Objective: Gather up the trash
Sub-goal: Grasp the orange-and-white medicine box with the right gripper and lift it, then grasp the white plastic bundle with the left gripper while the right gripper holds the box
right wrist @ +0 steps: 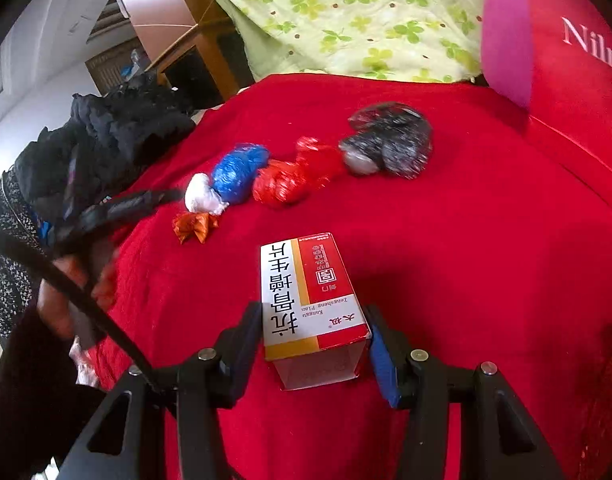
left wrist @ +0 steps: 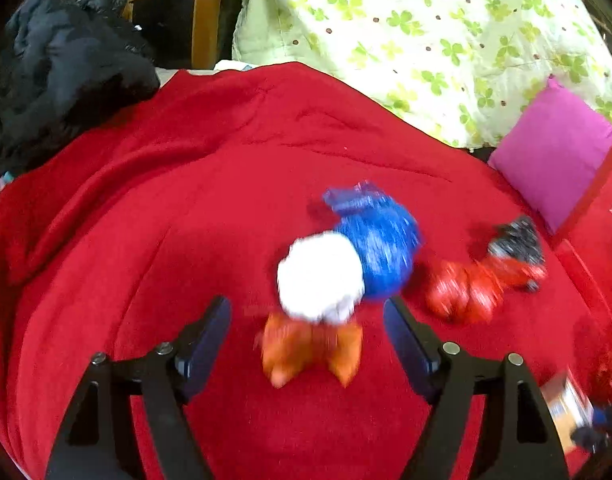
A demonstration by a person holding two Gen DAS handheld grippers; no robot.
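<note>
Between the fingers of the right gripper (right wrist: 314, 344) sits a red-and-white carton (right wrist: 312, 304), both pads pressed against its sides, so the jaws are clamped on it. Ahead of those jaws, a row of crumpled trash lies on the red blanket (right wrist: 486, 248): an orange wrapper (right wrist: 196, 227), a white wad (right wrist: 204, 196), a blue bag (right wrist: 238, 172), a red bag (right wrist: 294, 178) and a dark bag (right wrist: 390, 144). Jaws of the left gripper (left wrist: 308, 330) stand wide, the orange wrapper (left wrist: 312, 350) lying between them (blurred, contact unclear), the white wad (left wrist: 320, 276) just beyond.
</note>
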